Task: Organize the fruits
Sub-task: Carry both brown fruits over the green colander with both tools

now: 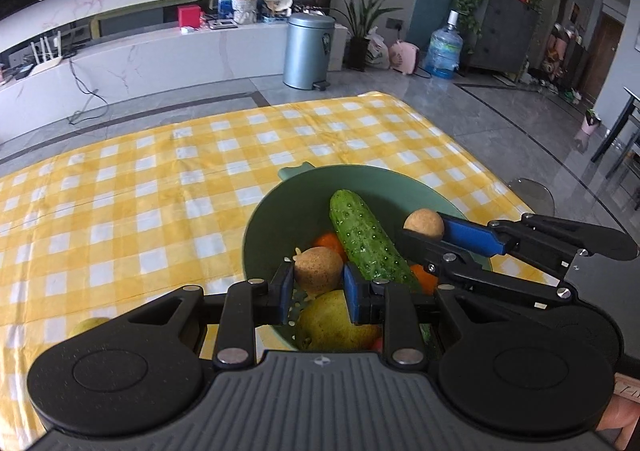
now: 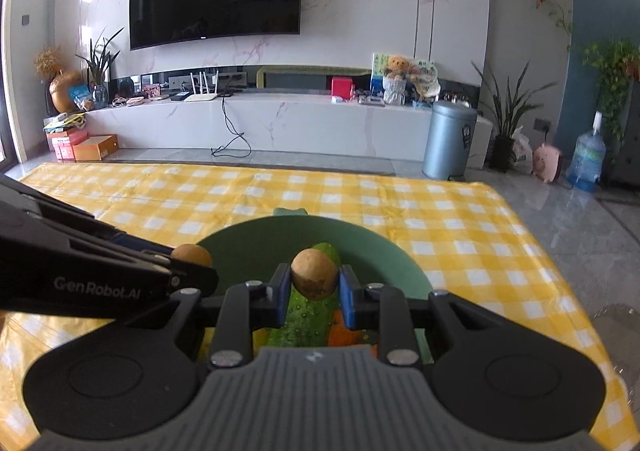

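A green bowl (image 1: 304, 191) sits on the yellow checked tablecloth (image 1: 140, 179) and holds a cucumber (image 1: 366, 239), oranges (image 1: 329, 242) and a yellow-green pear (image 1: 336, 321). My left gripper (image 1: 318, 277) is shut on a small brown round fruit (image 1: 318, 271) just above the bowl. My right gripper (image 2: 314, 281) is shut on a second brown round fruit (image 2: 314, 273) over the cucumber (image 2: 306, 317) and bowl (image 2: 256, 239). The right gripper also shows in the left wrist view (image 1: 424, 229), and the left gripper in the right wrist view (image 2: 192, 255).
Another yellow-green fruit (image 1: 88, 325) lies on the cloth left of the bowl. The table's right edge (image 1: 480, 155) drops to a grey tiled floor. A metal bin (image 1: 308, 51), a water bottle (image 1: 442, 49) and a TV bench (image 2: 260, 119) stand beyond.
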Available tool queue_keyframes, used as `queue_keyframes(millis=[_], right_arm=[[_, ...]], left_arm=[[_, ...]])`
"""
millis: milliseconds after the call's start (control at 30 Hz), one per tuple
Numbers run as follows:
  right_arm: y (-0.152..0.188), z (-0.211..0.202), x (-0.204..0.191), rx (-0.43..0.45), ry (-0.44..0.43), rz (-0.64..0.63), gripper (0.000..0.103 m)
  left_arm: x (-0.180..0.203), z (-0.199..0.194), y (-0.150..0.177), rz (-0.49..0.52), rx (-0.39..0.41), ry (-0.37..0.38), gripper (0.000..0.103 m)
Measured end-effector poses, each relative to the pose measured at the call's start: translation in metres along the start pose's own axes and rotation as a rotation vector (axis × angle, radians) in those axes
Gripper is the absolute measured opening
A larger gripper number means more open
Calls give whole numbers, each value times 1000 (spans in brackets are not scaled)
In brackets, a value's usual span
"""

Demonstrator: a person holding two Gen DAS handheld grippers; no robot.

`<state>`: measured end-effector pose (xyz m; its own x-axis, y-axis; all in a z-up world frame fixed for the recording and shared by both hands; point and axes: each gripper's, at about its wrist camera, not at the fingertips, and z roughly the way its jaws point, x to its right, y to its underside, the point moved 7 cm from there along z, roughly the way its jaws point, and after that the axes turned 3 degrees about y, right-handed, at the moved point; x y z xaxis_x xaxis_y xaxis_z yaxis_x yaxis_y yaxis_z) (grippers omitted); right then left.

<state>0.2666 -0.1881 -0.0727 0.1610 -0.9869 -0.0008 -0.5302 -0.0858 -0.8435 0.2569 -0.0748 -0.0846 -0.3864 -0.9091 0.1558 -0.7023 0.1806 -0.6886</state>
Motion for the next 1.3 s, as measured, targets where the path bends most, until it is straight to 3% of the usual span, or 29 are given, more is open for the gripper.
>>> queue_keyframes(millis=[433, 700, 967, 1100, 1300], right_arm=[[5, 14, 4, -38, -35, 52, 21], [5, 17, 5, -45, -41, 68, 22], [5, 19, 4, -42, -36, 54, 22], [5, 17, 1, -33, -41, 38, 22], [0, 23, -18, -29, -85, -16, 22]], left_arm=[[-10, 31, 6, -12, -103, -5, 29], [-11, 34, 6, -24, -129, 30, 30], [-17, 21, -1, -59, -97, 34, 43], [-21, 11, -5, -99, -60, 40, 44], [-30, -7, -11, -136, -6, -48, 44]])
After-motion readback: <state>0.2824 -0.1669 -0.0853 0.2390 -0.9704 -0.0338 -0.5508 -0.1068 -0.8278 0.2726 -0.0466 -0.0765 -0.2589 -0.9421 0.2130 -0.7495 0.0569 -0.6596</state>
